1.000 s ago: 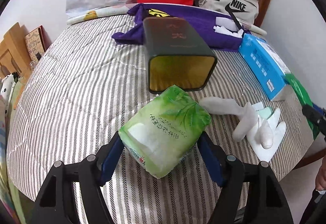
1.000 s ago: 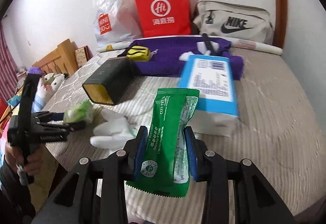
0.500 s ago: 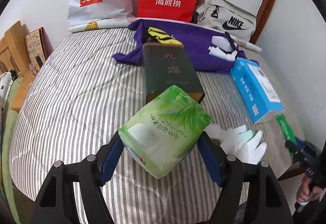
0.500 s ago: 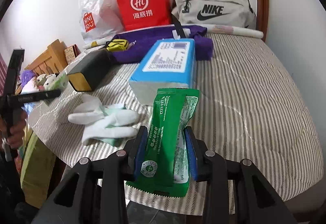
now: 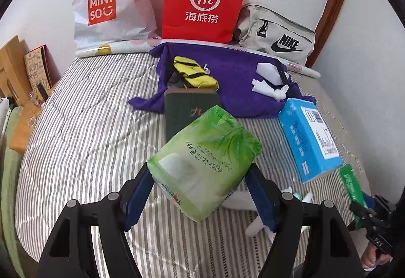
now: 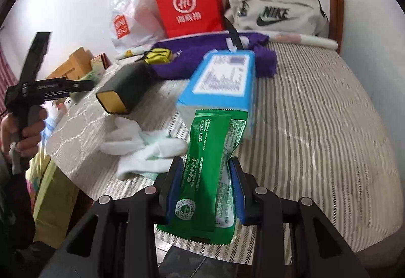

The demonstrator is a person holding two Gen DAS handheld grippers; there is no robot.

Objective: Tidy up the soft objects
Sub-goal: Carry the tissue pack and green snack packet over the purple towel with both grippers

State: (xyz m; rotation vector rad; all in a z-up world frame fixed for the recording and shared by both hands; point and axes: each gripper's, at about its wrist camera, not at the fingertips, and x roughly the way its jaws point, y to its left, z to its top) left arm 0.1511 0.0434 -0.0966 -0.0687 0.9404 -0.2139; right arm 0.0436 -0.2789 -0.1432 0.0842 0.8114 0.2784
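A: The left gripper (image 5: 202, 189) clamps the pale green soft tissue pack (image 5: 205, 166), held above the striped grey bed cover (image 5: 83, 141). Where should it go?

B: Probably the dark green open-ended box (image 6: 124, 90) lying on its side. Line it up with the opening and don't crush it.

A: And the right gripper (image 6: 205, 189)?

B: It pinches the dark green crinkly foil packet (image 6: 210, 169). Hold it clear of the white gloves (image 6: 149, 149).

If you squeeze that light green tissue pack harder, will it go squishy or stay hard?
Probably squishy. The green tissue pack is a soft plastic wrap around tissues, and its sides already bulge between the left tongs. It likely weighs little for its size, since it sits tilted in the grip without sagging. The shiny wrap might slip a bit.
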